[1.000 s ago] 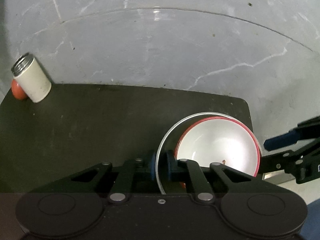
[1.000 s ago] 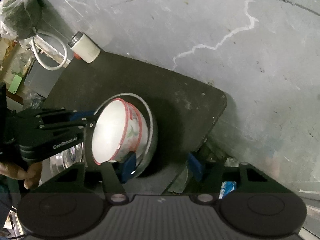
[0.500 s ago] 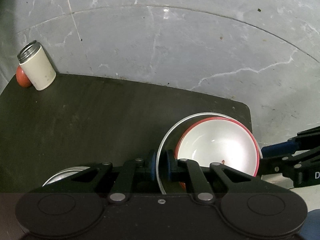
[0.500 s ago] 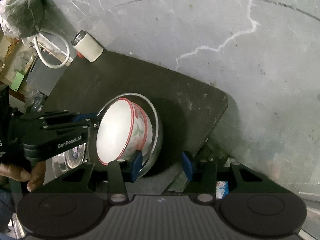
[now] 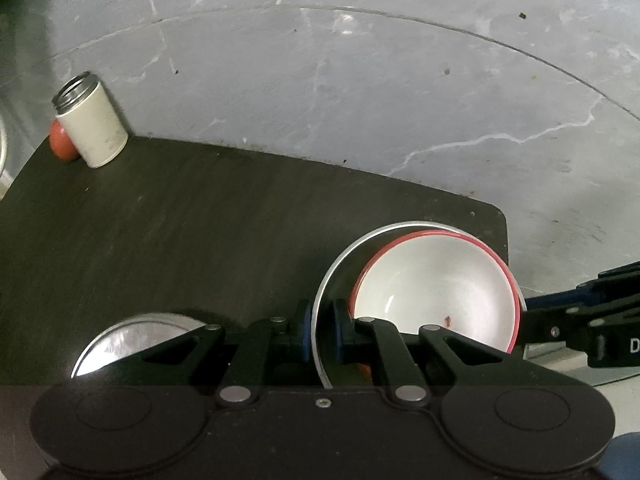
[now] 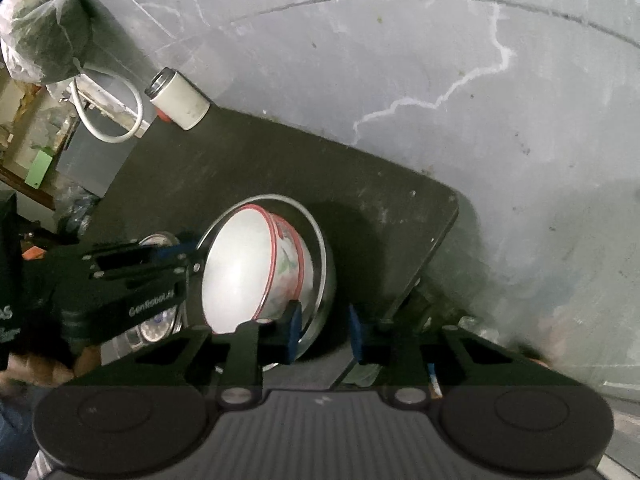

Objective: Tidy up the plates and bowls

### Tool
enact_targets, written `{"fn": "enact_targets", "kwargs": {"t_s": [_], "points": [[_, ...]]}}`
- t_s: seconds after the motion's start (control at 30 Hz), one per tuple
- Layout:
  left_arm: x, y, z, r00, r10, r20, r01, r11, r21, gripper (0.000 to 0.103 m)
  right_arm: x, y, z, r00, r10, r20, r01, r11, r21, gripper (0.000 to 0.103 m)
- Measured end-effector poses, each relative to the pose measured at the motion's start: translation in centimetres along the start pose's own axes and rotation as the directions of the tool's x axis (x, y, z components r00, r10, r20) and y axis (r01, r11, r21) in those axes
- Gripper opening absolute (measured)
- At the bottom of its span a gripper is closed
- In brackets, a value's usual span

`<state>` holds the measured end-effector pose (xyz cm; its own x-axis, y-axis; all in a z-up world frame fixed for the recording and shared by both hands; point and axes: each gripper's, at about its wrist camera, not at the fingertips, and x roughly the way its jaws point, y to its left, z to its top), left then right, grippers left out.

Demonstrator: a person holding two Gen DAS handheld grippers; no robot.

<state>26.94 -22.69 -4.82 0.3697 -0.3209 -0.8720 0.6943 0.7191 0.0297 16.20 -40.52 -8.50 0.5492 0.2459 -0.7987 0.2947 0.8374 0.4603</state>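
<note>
While the left gripper (image 5: 320, 330) has its fingers clamped on the rim of the steel plate (image 5: 340, 256), holding it tilted above the table (image 5: 200, 240), the red-rimmed bowl (image 5: 436, 292) rests inside it, so both travel together. The right gripper (image 6: 322, 330), fingers apart, hangs by the plate's far edge, probably ready to steady it.

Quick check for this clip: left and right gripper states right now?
Left gripper: shut on the rim of the steel plate, which carries the red-rimmed bowl.
Right gripper: open, holding nothing, beside the plate's edge.
</note>
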Motion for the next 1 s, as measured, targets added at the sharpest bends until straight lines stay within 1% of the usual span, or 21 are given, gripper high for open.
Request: {"fn": "enact_targets", "kwargs": {"t_s": [0.07, 0.1, 0.27, 0.47, 0.63, 0.67, 0.8, 0.87, 1.0], "points": [[-0.1, -0.1, -0.2, 1.000, 0.009, -0.006, -0.009, 1.000, -0.025, 0.010, 0.0, 0.1, 0.1, 1.000, -0.019, 0.008, 0.019, 1.000, -0.005, 0.023], [-0.1, -0.2, -0.3, 1.000, 0.011, -0.011, -0.012, 0.999, -0.042, 0.009, 0.1, 0.2, 0.2, 1.000, -0.029, 0.012, 0.029, 1.000, -0.008, 0.020], [-0.5, -0.2, -1.1, 1.000, 0.003, -0.021, -0.005, 0.995, -0.104, 0.009, 0.6, 0.7, 0.7, 0.998, -0.064, 0.013, 0.064, 0.998, -0.027, 0.011], [-0.7, 0.1, -2.0, 1.000, -0.019, -0.020, 0.016, 0.989, -0.145, 0.009, 1.2, 0.8, 0.9, 0.997, -0.076, 0.002, 0.076, 0.997, -0.029, 0.011], [-0.7, 0.3, -2.2, 0.999, -0.031, -0.015, 0.028, 0.986, -0.165, 0.009, 1.3, 0.4, 0.9, 0.998, -0.058, 0.001, 0.058, 0.998, -0.008, 0.011], [-0.7, 0.4, -2.3, 0.999, -0.034, -0.013, 0.032, 0.985, -0.171, 0.009, 1.3, 0.2, 0.9, 0.999, -0.052, 0.002, 0.052, 0.999, 0.002, 0.012], [-0.7, 0.8, -2.8, 0.999, -0.054, 0.000, 0.053, 0.978, -0.201, 0.009, 1.3, -0.7, 0.9, 0.999, -0.043, -0.006, 0.043, 0.998, 0.039, 0.026], [-0.7, 1.0, -3.0, 0.998, -0.067, 0.003, 0.066, 0.974, -0.218, 0.010, 1.3, -1.0, 0.9, 0.999, -0.038, -0.009, 0.038, 0.998, 0.052, 0.028], [-0.5, 1.2, -3.0, 0.997, -0.080, 0.003, 0.078, 0.972, -0.222, 0.010, 1.5, -1.2, 1.0, 1.000, -0.028, -0.011, 0.029, 0.998, 0.061, 0.028]]}}
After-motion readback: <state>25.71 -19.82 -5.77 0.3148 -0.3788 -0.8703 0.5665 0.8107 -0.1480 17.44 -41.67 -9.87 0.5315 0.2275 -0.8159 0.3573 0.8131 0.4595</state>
